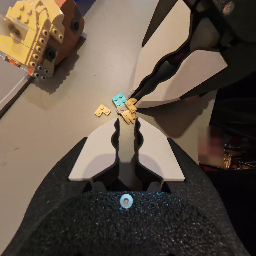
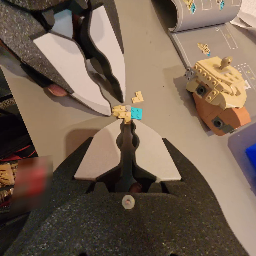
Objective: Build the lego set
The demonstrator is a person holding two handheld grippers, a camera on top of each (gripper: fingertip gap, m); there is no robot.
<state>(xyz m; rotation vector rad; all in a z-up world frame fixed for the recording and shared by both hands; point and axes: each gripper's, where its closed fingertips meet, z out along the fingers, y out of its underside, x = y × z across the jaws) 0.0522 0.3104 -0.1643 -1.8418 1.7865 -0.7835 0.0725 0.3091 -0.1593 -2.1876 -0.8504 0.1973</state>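
Two tools meet over one small sub-assembly (image 2: 126,113) on the grey surface (image 2: 152,159): the right tool (image 2: 127,121) pinches its tan corner plate (image 2: 126,117), while the left tool (image 1: 126,120) stands parted at its clawed end. One loose tan L-plate (image 1: 102,109) lies just beside it. Farther off sit one tan-and-brown model (image 2: 217,95) and one manual (image 2: 207,16), cut off at the frame edge; dark clutter beyond the surface is unreadable.
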